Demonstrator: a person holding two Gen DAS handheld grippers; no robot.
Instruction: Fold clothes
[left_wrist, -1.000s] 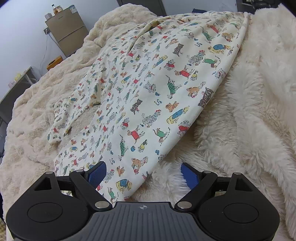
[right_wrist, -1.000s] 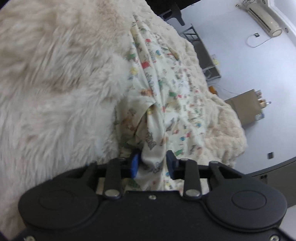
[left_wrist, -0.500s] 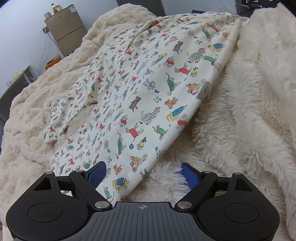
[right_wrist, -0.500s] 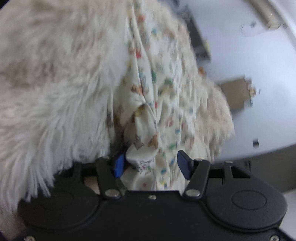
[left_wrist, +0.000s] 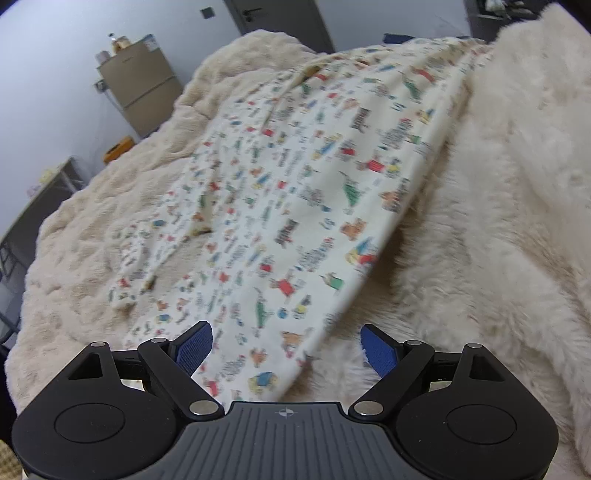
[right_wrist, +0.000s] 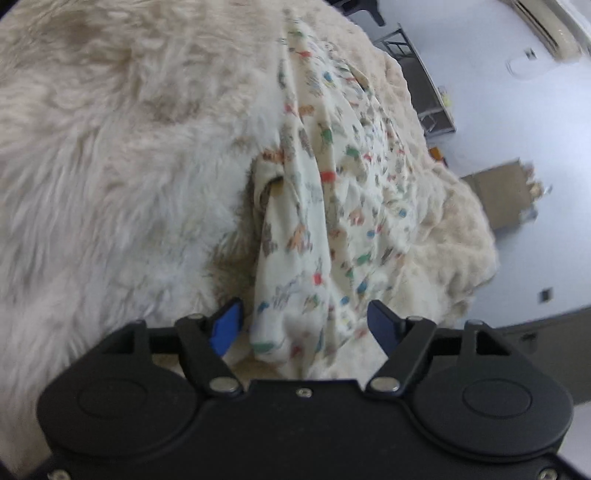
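1. Cream plush blanket, one. It covers the bed ahead and to the left of the left gripper; its far edges curve out of frame, and the bed beneath is wholly hidden.
2. White long-pile fur throw, one. It lies to the right of the left gripper and, in the right wrist view, ahead and to the left of the right gripper. Its outer limits are cut off.
3. Printed garment, one; cream cloth with small coloured animal figures. It is spread on the blanket directly ahead of the left gripper, and its right edge overlaps the fur throw. One sleeve trails off to the left. The print is motion-blurred and the figures are hard to make out. The near hem is hidden behind the gripper body. In the right wrist view the garment runs away from the gripper, bunched into a fold at its near end.
4. Left gripper, one. Jaws spread wide, clasping nothing; the garment's near corner lies between the two blue pads without being pinched.
5. Right gripper, one. Jaws apart, released; the bunched cloth end sits loose in the gap, clear of both pads.
6. Tan two-door fridge, one, far ahead-left against the wall. Small items on top are too small to identify.
7. Metal shelf rack, one, far ahead-right, blurred.
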